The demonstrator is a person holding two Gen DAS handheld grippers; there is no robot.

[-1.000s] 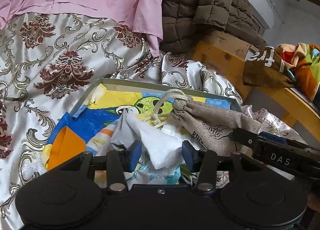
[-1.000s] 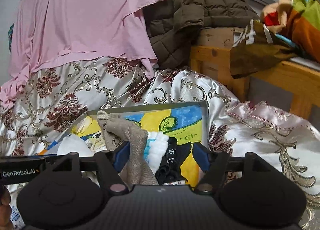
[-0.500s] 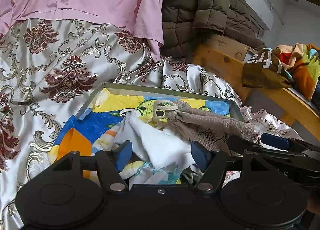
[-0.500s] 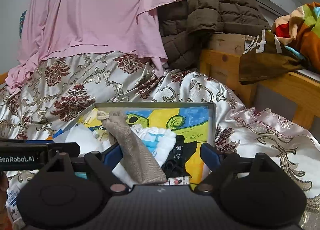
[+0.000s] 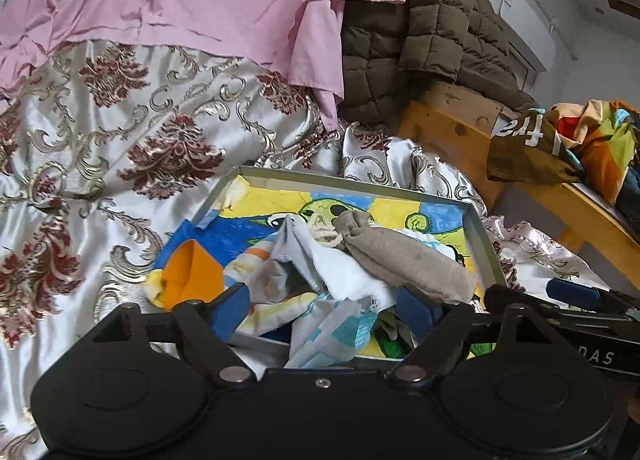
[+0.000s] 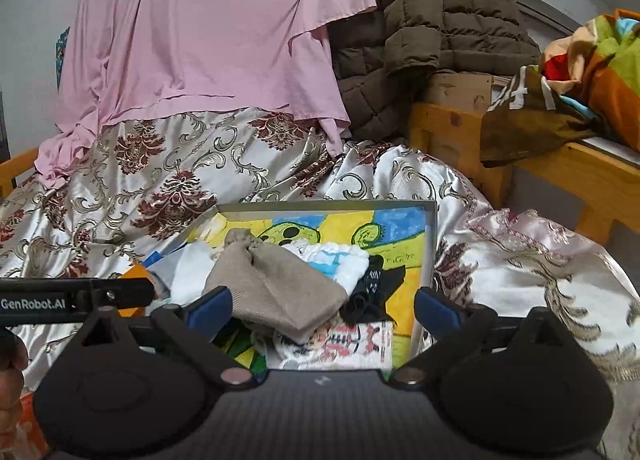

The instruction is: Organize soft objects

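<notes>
A grey metal tray [image 5: 476, 236] [image 6: 430, 244] with a bright cartoon lining lies on the patterned bedspread. Soft things are piled in it: a beige drawstring pouch [image 5: 404, 260] [image 6: 276, 284], a white cloth [image 5: 344, 276], an orange cloth [image 5: 192, 276], a white and blue cloth [image 6: 336, 260] and a black cloth [image 6: 376, 292]. My left gripper [image 5: 324, 308] is open and empty at the tray's near edge, over the pile. My right gripper [image 6: 322, 310] is wide open and empty, just before the pouch.
A silver and maroon bedspread [image 5: 120, 164] covers the bed. A pink sheet [image 6: 208, 28] and a brown quilted jacket [image 6: 432, 20] hang behind it. A wooden bench [image 6: 560, 168] with a colourful bundle [image 6: 600, 60] stands to the right.
Both grippers opened wider and drew back from the pile. The pouch and the white cloth now lie loose in the tray.
</notes>
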